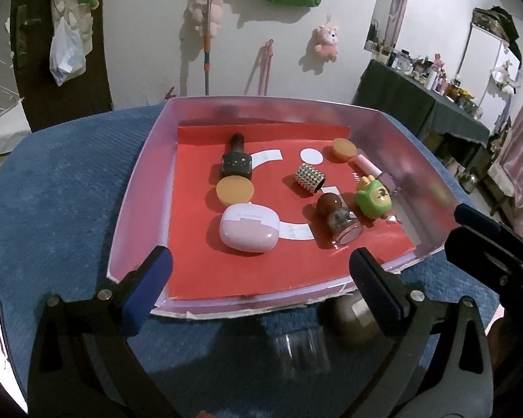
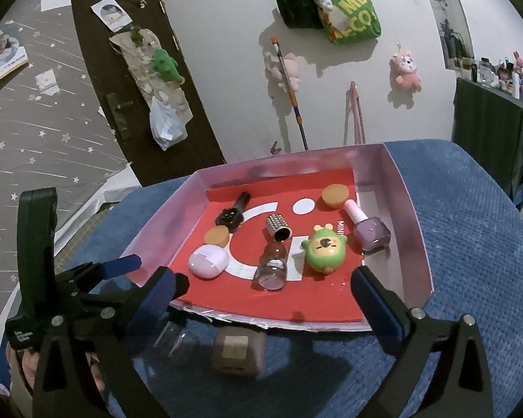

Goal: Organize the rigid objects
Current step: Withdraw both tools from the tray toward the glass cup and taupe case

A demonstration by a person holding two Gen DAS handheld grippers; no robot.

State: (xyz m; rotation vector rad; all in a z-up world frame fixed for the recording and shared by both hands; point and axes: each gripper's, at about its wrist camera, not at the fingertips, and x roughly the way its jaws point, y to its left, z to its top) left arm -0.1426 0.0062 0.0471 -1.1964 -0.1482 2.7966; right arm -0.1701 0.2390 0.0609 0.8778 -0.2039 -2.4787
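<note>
Both claws hang wide open and empty just short of the tray's (image 1: 136, 188) near edge, so the step in hand looks like the pause between placements: most of the small items already lie on the tray's red liner.

Inside sit a pink case (image 1: 249, 230), two orange discs, a dark bottle (image 1: 236, 160), a studded cap (image 1: 309, 178), a clear bottle (image 1: 338, 224), a green toy (image 1: 371, 198) and a lilac polish bottle (image 2: 369, 231) at the right wall.

Two things remain outside on the blue cloth (image 1: 52, 188), just before the tray: a brown bottle (image 2: 239, 351) and a blurred clear glass piece (image 2: 176, 339) beside it. Probably one of these is next, which calls for lowering a claw over it and closing across its body.

The left claw (image 1: 261, 291) tilts steeply down at the tray's front, nothing between its pads. The right claw (image 2: 265, 299) points more shallowly, also released, with the left claw just to its left.
</note>
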